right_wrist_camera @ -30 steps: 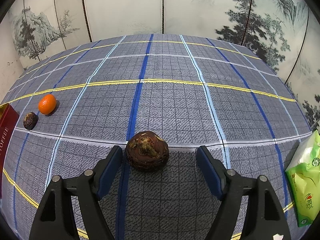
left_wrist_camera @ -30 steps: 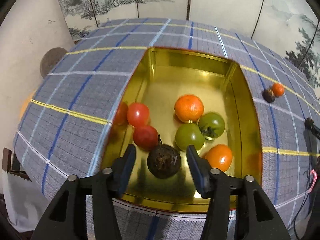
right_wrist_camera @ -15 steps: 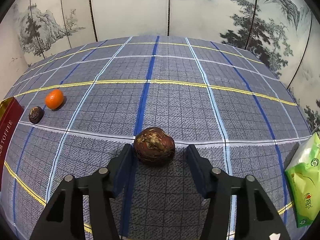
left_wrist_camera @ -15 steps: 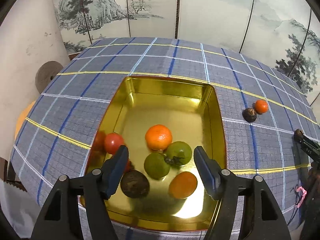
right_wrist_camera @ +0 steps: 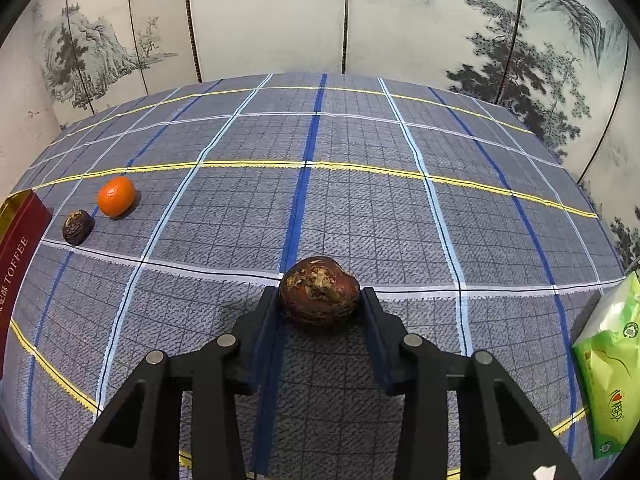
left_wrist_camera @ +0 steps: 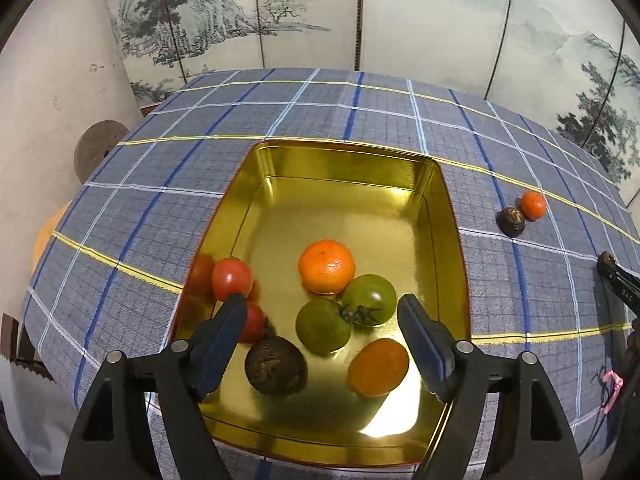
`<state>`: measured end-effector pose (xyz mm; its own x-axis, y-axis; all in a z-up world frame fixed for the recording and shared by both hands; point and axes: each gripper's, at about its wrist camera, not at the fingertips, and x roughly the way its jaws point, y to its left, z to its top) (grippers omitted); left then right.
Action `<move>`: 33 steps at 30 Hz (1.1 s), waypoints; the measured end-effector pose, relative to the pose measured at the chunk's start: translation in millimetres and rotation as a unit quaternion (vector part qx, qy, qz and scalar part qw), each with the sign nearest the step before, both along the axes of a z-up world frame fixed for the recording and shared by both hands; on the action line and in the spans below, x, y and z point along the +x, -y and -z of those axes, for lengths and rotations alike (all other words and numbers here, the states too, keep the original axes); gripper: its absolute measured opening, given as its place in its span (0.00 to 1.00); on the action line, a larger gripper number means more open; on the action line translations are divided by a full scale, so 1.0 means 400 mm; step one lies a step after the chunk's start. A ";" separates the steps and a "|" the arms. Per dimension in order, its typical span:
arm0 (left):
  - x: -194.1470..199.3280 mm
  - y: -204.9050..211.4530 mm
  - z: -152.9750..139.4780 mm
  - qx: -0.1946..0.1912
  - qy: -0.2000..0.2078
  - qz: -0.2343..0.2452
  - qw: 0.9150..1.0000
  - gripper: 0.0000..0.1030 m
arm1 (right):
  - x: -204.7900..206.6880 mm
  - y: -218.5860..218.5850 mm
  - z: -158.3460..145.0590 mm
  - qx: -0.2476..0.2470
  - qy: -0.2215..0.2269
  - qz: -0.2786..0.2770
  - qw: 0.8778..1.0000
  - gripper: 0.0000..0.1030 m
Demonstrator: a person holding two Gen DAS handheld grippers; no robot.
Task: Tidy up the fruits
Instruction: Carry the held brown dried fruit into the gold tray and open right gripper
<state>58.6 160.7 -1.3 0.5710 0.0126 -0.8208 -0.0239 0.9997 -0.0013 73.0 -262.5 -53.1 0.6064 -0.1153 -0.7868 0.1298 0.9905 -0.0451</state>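
Plaid-clothed table (right_wrist_camera: 400, 208), gold tin (left_wrist_camera: 448, 216), loose fruits, green packet (right_wrist_camera: 608, 380)

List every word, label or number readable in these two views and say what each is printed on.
"TOFFEE": white capitals running up the side of the red box at the left edge of the right wrist view; the small characters below it are unreadable.
Green packet: round logos and red print, too blurred to read.
Right gripper in the left wrist view: small white marks, too small to read.
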 end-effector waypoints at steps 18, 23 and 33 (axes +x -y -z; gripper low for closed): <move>-0.024 -0.055 -0.014 0.003 0.027 -0.042 0.999 0.89 | 0.017 -0.112 -0.093 0.015 0.025 -0.050 0.998 0.35; -0.032 -0.097 -0.025 -0.011 0.027 -0.060 0.998 0.89 | 0.024 -0.237 -0.125 0.028 0.030 -0.117 0.992 0.35; -0.067 -0.188 -0.029 -0.011 0.027 -0.109 0.994 0.91 | 0.021 -0.536 -0.163 0.059 0.038 -0.254 0.965 0.35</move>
